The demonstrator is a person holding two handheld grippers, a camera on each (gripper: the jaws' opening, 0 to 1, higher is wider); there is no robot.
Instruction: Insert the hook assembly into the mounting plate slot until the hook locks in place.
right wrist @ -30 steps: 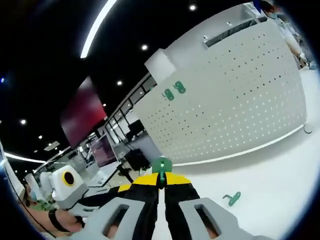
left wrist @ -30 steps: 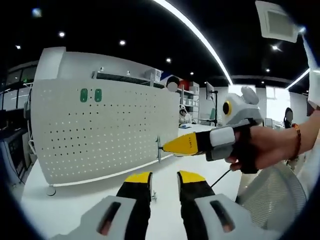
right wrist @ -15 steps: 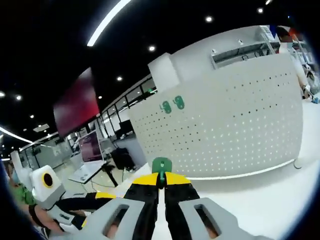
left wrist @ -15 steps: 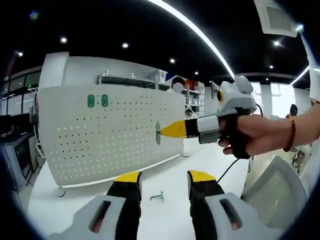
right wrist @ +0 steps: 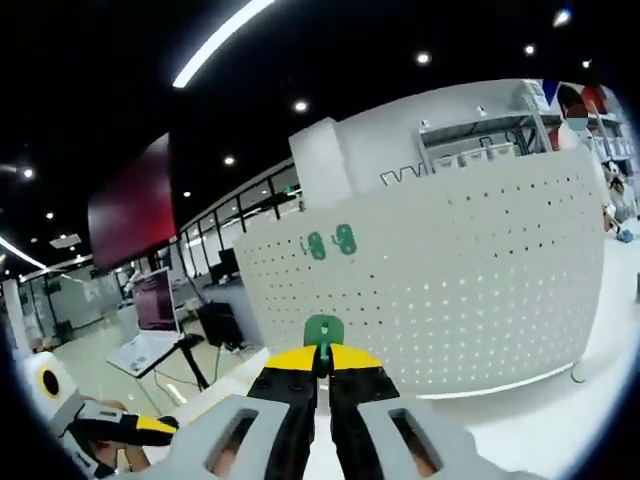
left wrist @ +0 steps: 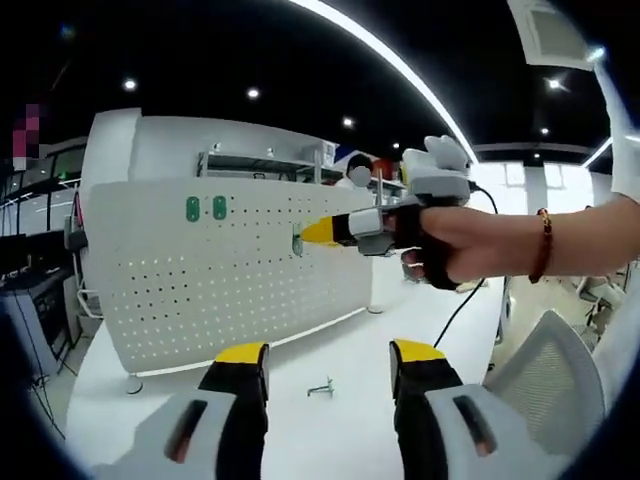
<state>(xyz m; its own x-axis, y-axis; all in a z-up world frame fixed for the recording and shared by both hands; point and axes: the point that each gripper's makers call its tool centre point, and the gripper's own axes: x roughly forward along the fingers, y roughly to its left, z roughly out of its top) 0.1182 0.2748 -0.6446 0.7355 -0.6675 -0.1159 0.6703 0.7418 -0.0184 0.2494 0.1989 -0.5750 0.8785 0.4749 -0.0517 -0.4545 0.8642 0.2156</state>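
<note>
Pinching the small green plastic hook between closed right gripper fingers, aiming it at the white perforated pegboard ahead. Idling with left gripper fingers apart, a second hook lying between them on the white surface.

Matt white perforated metal-look pegboard; green plastic-look hook; smooth white tabletop.

Dark ceiling with small round spotlights and a long bright light strip running across it. A square vent panel sits in the ceiling. White table surface below. A pale mesh-backed chair stands at the table's edge. A large dark red screen hangs at the far side, with desks and monitors beneath. Shelving stands behind.
</note>
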